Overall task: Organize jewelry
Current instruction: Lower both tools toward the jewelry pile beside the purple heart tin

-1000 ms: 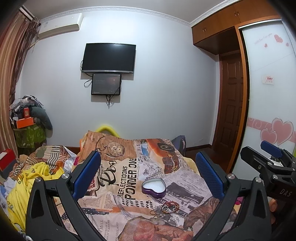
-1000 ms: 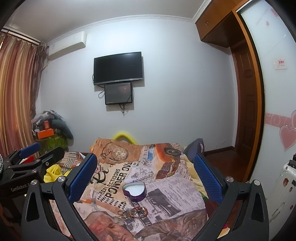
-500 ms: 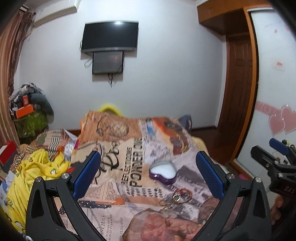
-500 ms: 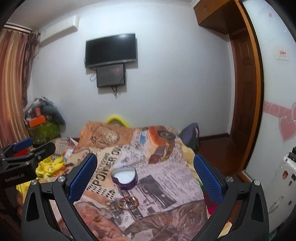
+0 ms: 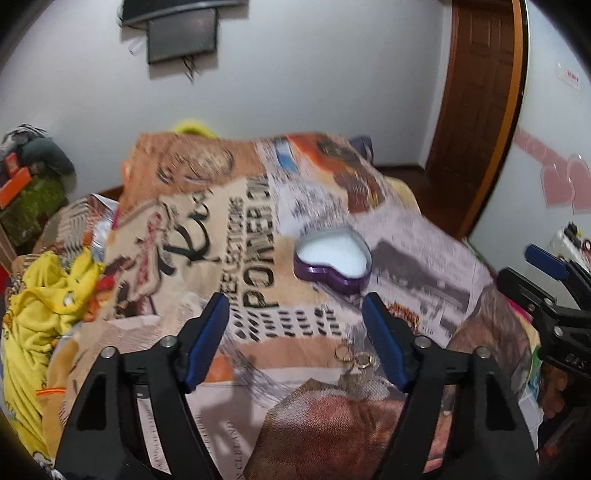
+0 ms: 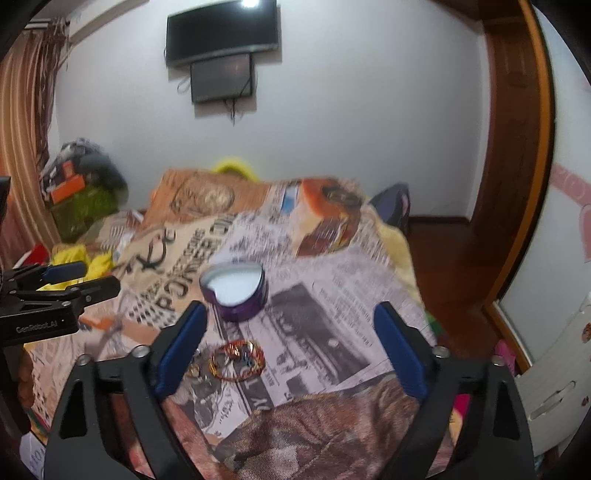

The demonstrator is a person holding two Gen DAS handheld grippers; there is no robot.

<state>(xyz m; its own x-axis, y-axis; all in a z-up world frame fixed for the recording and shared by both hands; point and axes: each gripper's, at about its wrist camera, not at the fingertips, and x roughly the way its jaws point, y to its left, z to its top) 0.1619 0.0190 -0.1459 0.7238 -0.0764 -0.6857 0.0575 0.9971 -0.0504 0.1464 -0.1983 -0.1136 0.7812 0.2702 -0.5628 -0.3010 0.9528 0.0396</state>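
Jewelry lies on a large newspaper-print patchwork blanket point(image 6: 325, 280) spread over the bed, beneath a dark wall-mounted television point(image 6: 221, 31). Crumpled yellow clothing point(image 5: 40, 295) sits at the blanket's left edge. Both black two-finger grippers hover above the blanket with their blue-padded fingers spread apart and holding nothing: the left gripper point(image 5: 295, 332) and the right gripper point(image 6: 290, 339). A purple heart-shaped tin with a white interior point(image 6: 234, 291) rests open on the blanket, just beyond the jewelry. A multicoloured beaded bracelet point(image 6: 238, 360) lies nearer the cameras, and two small gold rings point(image 5: 352, 356) lie just beside it, next to the left gripper's right finger.
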